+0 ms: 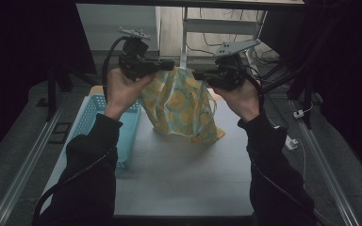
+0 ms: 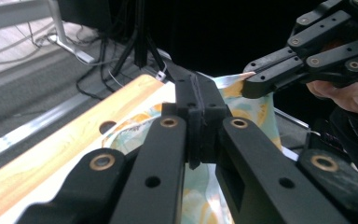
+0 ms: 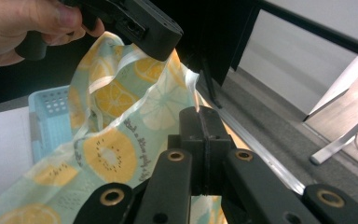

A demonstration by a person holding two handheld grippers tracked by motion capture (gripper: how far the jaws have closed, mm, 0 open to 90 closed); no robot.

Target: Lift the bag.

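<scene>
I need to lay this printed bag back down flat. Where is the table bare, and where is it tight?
The widest bare patch of the table runs between the two sleeves, from the bag's lower edge to the near edge. The left side is crowded by the blue basket. Both the left gripper and right gripper are shut on the bag's top edge.

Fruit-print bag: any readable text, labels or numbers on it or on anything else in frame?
Bag: a short line of dark script runs beside a printed citrus slice in the right gripper view, too small and blurred to read.
Blue basket: no text seen.
Left gripper and right gripper, both clamped on the bag's top edge: no readable marks.
Nothing legible elsewhere.
</scene>
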